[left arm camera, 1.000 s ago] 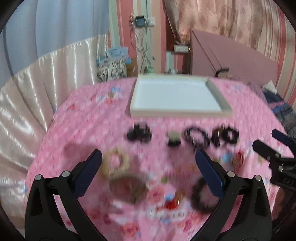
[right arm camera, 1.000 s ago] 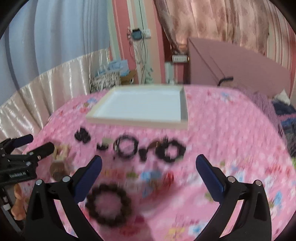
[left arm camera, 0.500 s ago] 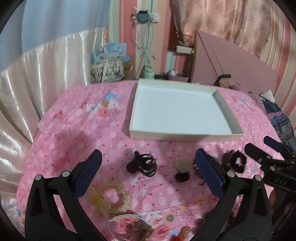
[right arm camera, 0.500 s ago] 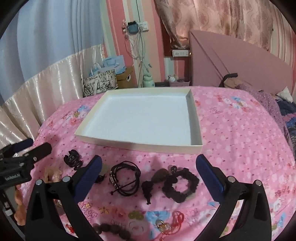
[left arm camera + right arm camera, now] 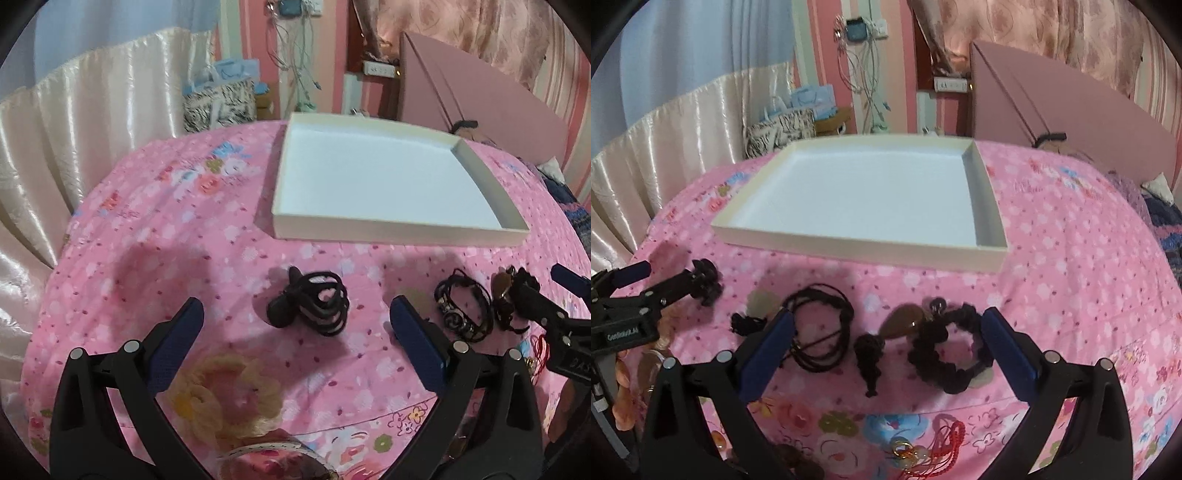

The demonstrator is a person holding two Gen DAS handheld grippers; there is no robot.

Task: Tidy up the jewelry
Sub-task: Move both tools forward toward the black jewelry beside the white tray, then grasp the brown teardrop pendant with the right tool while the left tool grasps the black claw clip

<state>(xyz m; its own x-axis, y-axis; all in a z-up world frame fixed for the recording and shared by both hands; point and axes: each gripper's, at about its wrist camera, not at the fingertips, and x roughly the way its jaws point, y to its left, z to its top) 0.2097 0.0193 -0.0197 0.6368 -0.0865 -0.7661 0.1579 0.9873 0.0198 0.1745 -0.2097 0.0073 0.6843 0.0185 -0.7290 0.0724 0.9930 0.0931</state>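
We find the pink floral cloth (image 5: 1071,258) covering the table, with the white tray (image 5: 857,243) lying on its far side, nothing inside it. Nearer, the jewelry lies in a row on the cloth: a black cord bracelet (image 5: 820,332), a black beaded bracelet (image 5: 949,350) and a black clip (image 5: 310,308). Our left gripper (image 5: 295,347) and right gripper (image 5: 886,354) hover above these, jaws spread, gripping nothing.
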